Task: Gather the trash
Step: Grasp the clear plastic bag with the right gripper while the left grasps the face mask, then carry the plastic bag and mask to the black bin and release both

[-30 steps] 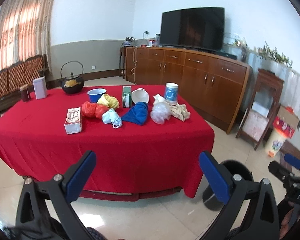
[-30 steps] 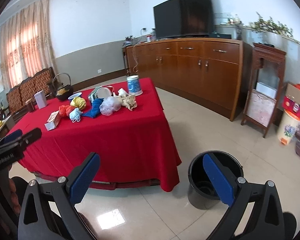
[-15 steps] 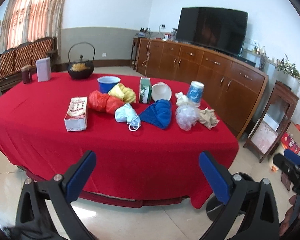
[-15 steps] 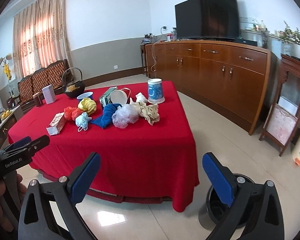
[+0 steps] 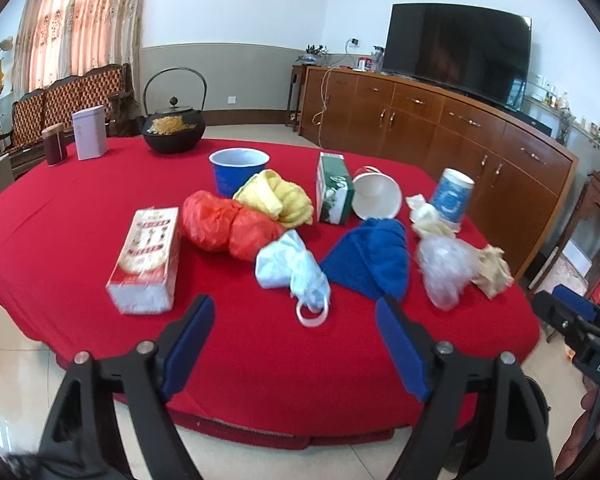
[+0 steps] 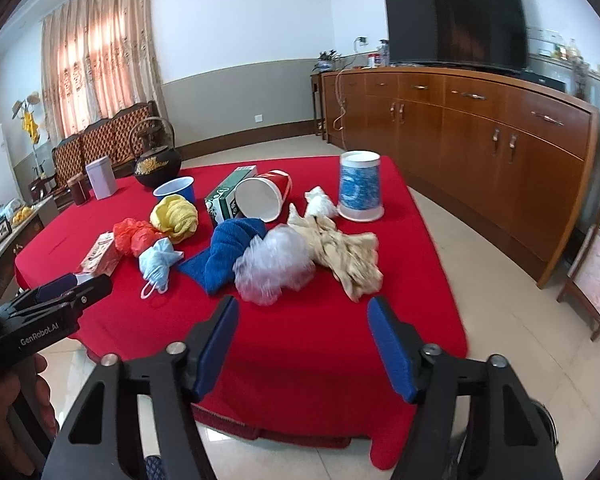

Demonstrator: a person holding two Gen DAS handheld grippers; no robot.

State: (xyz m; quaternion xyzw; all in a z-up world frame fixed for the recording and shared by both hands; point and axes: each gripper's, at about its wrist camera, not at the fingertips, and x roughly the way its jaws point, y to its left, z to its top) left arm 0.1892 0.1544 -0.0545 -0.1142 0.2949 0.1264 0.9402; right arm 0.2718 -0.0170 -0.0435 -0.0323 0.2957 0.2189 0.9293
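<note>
Crumpled trash (image 5: 292, 268) heaped mid-table

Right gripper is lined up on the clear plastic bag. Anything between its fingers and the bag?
Only bare red tablecloth. In the right wrist view the open right gripper is short of the clear plastic bag, with nothing else in that stretch.

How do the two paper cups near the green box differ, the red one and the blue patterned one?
The red cup lies on its side, its white inside facing the camera; the blue patterned cup stands upside down on its rim. The red cup touches the green box; the blue patterned cup stands apart, nearer the table's corner. Both look empty.
</note>
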